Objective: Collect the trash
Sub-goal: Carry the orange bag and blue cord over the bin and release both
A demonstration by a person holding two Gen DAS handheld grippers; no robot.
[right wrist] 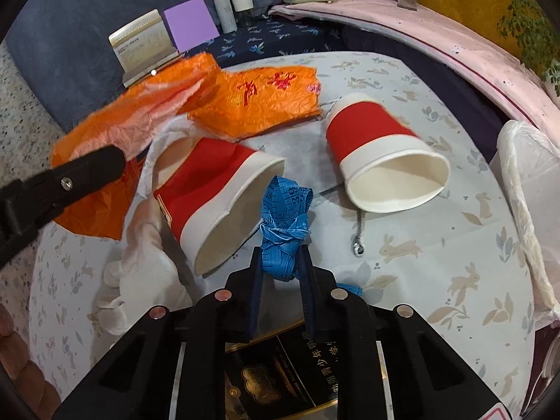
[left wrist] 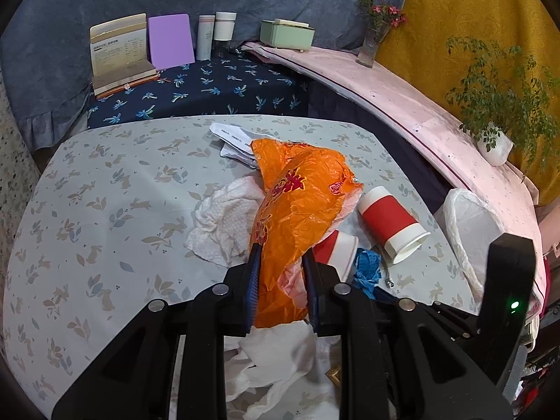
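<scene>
My left gripper (left wrist: 281, 248) is shut on a crumpled orange plastic bag (left wrist: 301, 189), which rises from between the jaws over the table. My right gripper (right wrist: 281, 250) is shut on a knotted blue measuring tape (right wrist: 285, 210) that lies on the table. Two red-and-white paper cups lie on their sides, one (right wrist: 210, 189) just left of the tape and one (right wrist: 371, 133) to the right. Crumpled white tissue (left wrist: 224, 217) sits left of the bag. A folded paper slip (left wrist: 234, 140) lies behind the bag. One finger (right wrist: 87, 168) of the left gripper shows in the right wrist view.
A white bag-lined bin (right wrist: 525, 182) stands at the table's right edge. A dark printed box (right wrist: 273, 378) lies under the right gripper, a small metal cord (right wrist: 358, 238) near the right cup. Books, bottles and a green box (left wrist: 287, 33) stand behind; a potted plant (left wrist: 495, 143) sits on the pink ledge.
</scene>
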